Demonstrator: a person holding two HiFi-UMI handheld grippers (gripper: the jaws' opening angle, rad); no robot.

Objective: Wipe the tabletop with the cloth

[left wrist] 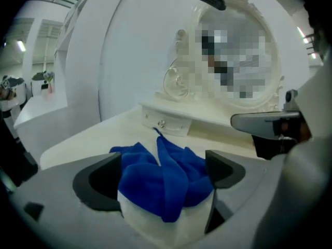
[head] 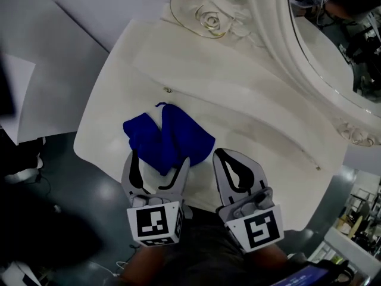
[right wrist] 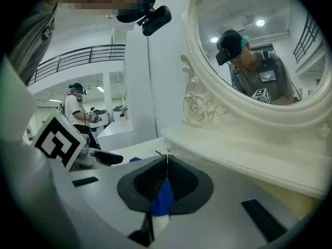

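A crumpled blue cloth (head: pixel 169 137) lies near the front edge of the cream dressing table (head: pixel 238 103). My left gripper (head: pixel 159 159) is open, its jaws standing on either side of the cloth's near part (left wrist: pixel 161 178) without squeezing it. My right gripper (head: pixel 220 155) is just right of the cloth, its jaws closed together at the tips. In the right gripper view, a sliver of blue cloth (right wrist: pixel 164 196) shows through the slit between the jaws of that gripper (right wrist: pixel 167 158); nothing looks held.
A raised shelf with a small drawer knob (head: pixel 168 90) runs along the back of the table. An ornate oval mirror (head: pixel 333 46) with a scroll ornament (head: pixel 205 16) stands on it. The table's front edge (head: pixel 107 165) is right under the grippers. Other people stand far off.
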